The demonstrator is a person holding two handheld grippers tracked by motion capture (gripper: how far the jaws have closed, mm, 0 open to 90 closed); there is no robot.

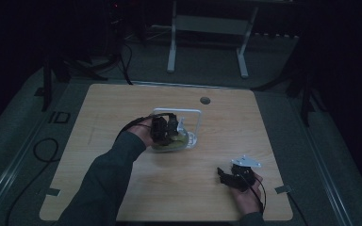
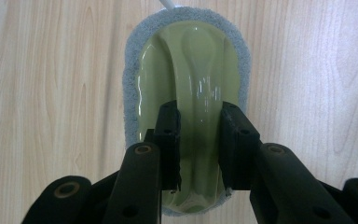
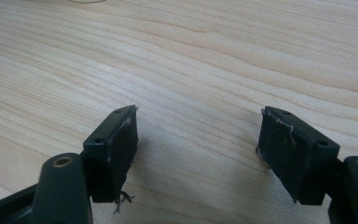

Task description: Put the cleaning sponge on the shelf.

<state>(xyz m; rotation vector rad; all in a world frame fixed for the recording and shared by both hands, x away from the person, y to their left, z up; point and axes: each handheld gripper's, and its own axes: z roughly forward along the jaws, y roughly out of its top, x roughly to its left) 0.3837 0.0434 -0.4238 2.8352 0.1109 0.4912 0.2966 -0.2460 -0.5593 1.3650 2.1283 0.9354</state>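
High view very dim, gripper views bright, sharp

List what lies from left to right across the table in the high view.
Left gripper closed on the green scrubber → white frame → right gripper, open above the bare table.

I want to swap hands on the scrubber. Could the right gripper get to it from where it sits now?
Probably yes. The right gripper rests open near the table's front edge, with bare wood between it and the scrubber. But the left gripper clamps the handle, leaving only the far end free to grab.
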